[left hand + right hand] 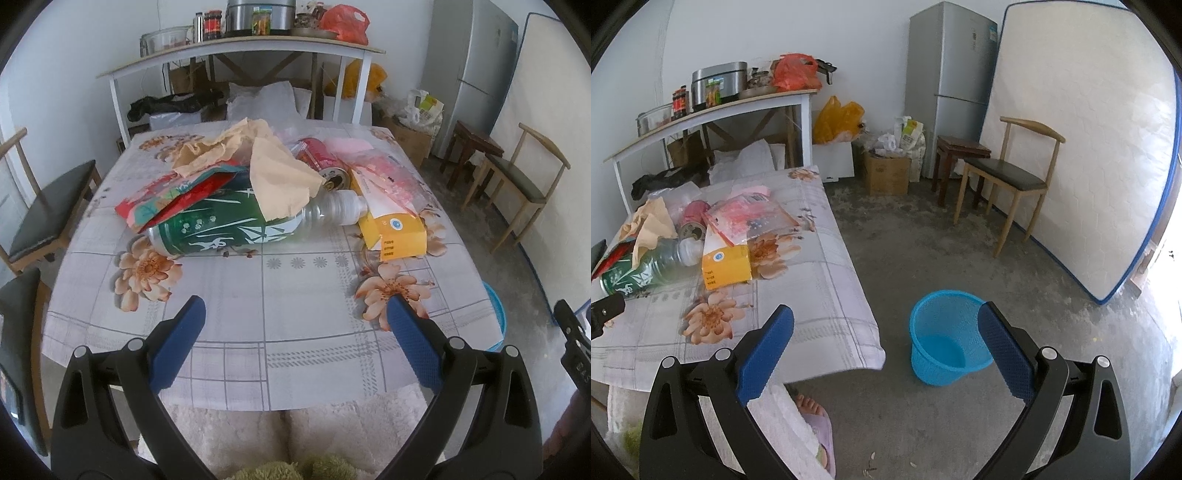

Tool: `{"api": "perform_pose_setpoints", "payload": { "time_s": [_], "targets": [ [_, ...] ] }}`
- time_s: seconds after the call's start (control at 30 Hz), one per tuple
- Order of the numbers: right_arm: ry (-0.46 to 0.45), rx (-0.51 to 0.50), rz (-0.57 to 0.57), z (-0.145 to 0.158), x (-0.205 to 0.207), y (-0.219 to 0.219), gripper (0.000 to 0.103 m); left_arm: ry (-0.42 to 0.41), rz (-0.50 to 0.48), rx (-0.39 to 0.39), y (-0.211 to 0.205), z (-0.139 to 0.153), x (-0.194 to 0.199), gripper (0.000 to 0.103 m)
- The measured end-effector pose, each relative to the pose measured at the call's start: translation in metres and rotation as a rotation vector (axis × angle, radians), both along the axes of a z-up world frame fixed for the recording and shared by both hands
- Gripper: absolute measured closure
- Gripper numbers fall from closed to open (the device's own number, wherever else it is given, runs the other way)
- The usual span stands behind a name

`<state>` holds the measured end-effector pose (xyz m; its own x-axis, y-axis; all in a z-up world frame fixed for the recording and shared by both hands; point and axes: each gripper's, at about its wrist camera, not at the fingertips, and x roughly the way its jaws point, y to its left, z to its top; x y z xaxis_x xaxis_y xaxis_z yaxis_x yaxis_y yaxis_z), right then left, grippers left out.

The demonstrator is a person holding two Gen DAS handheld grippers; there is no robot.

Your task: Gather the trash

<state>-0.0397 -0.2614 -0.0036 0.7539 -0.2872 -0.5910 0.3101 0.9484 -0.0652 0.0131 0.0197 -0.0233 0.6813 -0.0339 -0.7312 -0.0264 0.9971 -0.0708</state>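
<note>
- The left tongs (295, 317) hang wide apart over the near edge of the table (258, 314), blue pads (177, 343) bare, nothing between them.
- The right tongs (886, 325) are spread just as wide and grip nothing, out over the table's corner and the floor.
- Down on the concrete floor, the blue mesh basket (945, 343) stands upright just beside the table.
- Mid-table sits the heap of trash: a clear bottle with a green label (221, 225) on its side, cap end pointing right.
- Crumpled tan paper (273, 177) drapes across the bottle; a red wrapper (166, 199) lies against its left end.
- Behind, a red can (325, 162) lies tipped, its open top facing the camera.
- To the right, a yellow carton (395, 232) lies touching the bottle's neck, with a pink plastic bag (384, 173) lying over it.
</note>
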Motion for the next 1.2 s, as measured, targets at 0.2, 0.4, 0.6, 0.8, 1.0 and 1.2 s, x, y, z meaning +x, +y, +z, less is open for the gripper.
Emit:
{"api": "perform_pose_setpoints", "payload": {
  "time_s": [0.2,0.4,0.6,0.8,1.0,1.2],
  "targets": [
    [-0.045,-0.002,0.074,0.007,0.022,0.009,0.006,-0.028,-0.053,-0.121,0.018,0.003,0.011,0.008],
    [-0.069,0.044,0.143,0.013,0.045,0.022,0.006,-0.063,-0.083,-0.268,0.039,0.008,0.020,0.008],
    [-0.069,0.048,0.211,0.023,0.067,0.047,0.006,-0.116,-0.139,-0.331,0.056,0.014,0.024,0.008],
    [-0.075,0.093,0.290,0.035,0.089,0.072,0.006,-0.221,-0.174,-0.330,0.082,0.040,0.036,0.008],
    [-0.064,0.204,0.344,0.036,0.118,0.094,0.006,-0.243,-0.236,-0.201,0.100,0.069,0.078,0.008],
    [-0.064,0.226,0.380,0.034,0.136,0.107,0.006,-0.069,-0.362,-0.168,0.098,0.066,0.160,0.008]
  ]
}}
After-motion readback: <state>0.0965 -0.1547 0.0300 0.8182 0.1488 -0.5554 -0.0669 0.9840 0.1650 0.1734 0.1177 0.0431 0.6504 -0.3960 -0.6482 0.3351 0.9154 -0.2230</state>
